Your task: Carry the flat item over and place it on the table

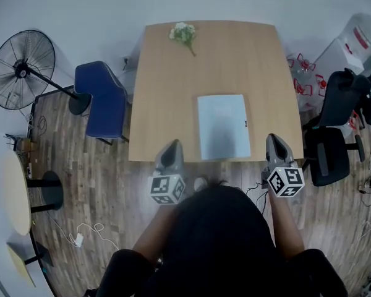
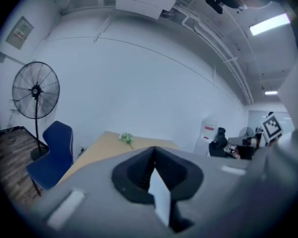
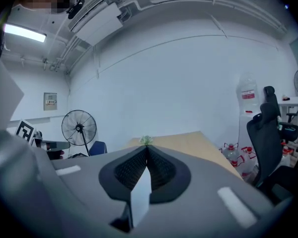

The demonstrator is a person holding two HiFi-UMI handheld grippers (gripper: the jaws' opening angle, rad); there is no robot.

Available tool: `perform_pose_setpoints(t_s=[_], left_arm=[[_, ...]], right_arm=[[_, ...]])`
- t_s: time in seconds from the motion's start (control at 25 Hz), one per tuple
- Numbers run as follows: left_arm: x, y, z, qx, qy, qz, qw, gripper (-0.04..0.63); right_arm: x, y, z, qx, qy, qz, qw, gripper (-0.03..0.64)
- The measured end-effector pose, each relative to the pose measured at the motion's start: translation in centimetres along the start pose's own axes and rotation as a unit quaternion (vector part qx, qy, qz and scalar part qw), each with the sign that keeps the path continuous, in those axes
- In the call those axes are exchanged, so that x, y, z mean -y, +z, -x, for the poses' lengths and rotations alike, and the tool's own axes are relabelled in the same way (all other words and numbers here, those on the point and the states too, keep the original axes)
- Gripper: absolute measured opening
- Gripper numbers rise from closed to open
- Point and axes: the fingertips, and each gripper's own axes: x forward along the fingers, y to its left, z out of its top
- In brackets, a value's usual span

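The flat item, a pale blue-white rectangular sheet, lies on the wooden table close to its near edge. My left gripper hovers at that edge, just left of the sheet. My right gripper is at the same edge, just right of it. In the left gripper view the left gripper has its jaws pressed together, pointing along the table. The right gripper looks the same in its own view, jaws together. Neither touches the sheet.
A small bunch of flowers lies at the table's far end. A blue chair and a standing fan are on the left. A black office chair and water bottles stand on the right. A round table is at the far left.
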Motion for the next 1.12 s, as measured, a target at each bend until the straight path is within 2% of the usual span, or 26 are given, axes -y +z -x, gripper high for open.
perform_pose_setpoints(t_s=[0.24, 0.4, 0.64, 0.84, 1.12], left_arm=[[-3.8, 0.6, -0.2, -0.003, 0.033, -0.001, 0.9994, 0.0], [-5.1, 1.2, -0.5, -0.005, 0.046, -0.002, 0.9989, 0.0], [-6.0, 1.0, -1.5, -0.011, 0.044, -0.004, 0.999, 0.0], [-6.0, 0.5, -2.8, -0.017, 0.029, -0.004, 0.9994, 0.0], [-6.7, 0.3, -4.6, -0.022, 0.029, -0.003, 0.9993, 0.0]], right_arm=[[0.2, -0.2, -0.9, 0.0, -0.018, 0.034, 0.999, 0.002], [0.4, -0.7, -2.0, -0.022, -0.028, 0.058, 0.998, 0.002], [0.0, -0.2, -3.5, -0.016, -0.023, 0.066, 0.997, 0.002], [-0.7, 0.1, -4.3, -0.005, -0.011, 0.042, 0.999, 0.002], [-0.2, 0.0, -5.8, -0.011, -0.015, 0.048, 0.999, 0.003]])
